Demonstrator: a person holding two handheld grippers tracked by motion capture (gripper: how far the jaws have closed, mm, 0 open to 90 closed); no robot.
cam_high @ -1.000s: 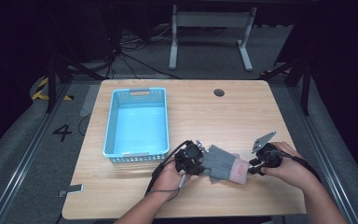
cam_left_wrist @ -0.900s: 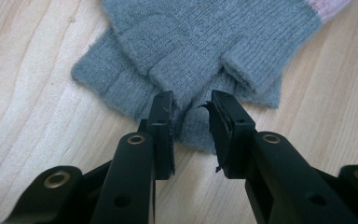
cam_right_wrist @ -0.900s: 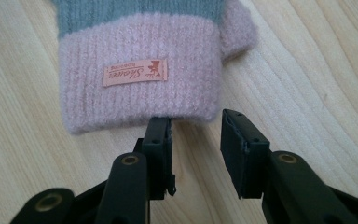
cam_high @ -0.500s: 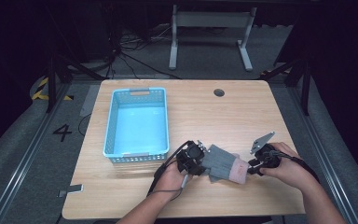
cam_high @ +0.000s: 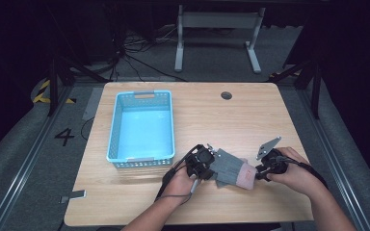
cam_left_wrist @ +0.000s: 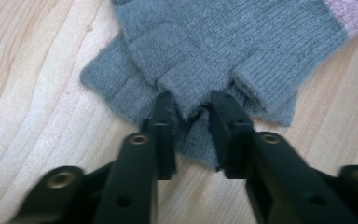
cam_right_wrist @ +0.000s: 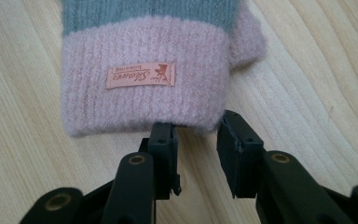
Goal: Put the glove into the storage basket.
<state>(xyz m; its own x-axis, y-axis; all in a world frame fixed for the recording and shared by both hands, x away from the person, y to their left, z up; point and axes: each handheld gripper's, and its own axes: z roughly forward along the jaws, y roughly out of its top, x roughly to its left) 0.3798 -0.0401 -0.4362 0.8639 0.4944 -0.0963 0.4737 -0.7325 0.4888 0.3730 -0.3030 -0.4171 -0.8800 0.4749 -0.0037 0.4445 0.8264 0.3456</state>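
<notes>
A grey knitted glove point(cam_high: 229, 166) with a pink cuff point(cam_high: 247, 177) lies flat on the wooden table point(cam_high: 231, 120), near the front edge, between my two grippers. My left gripper point(cam_high: 213, 166) is at the finger end. Its jaws have just been closing, and in the left gripper view my left gripper point(cam_left_wrist: 191, 121) pinches a grey fingertip of the glove point(cam_left_wrist: 214, 51). My right gripper point(cam_high: 258, 172) is at the cuff end. Its jaws have also been closing, but my right gripper point(cam_right_wrist: 198, 140) still stands open with the cuff point(cam_right_wrist: 144, 93) hem just at its tips. The cuff bears a small orange label point(cam_right_wrist: 141, 75).
A light blue plastic basket point(cam_high: 114, 130) stands on the left half of the table, a short way behind my left hand. A round cable hole point(cam_high: 226, 95) sits near the far edge. A metal frame point(cam_high: 217, 33) stands on the floor beyond the table.
</notes>
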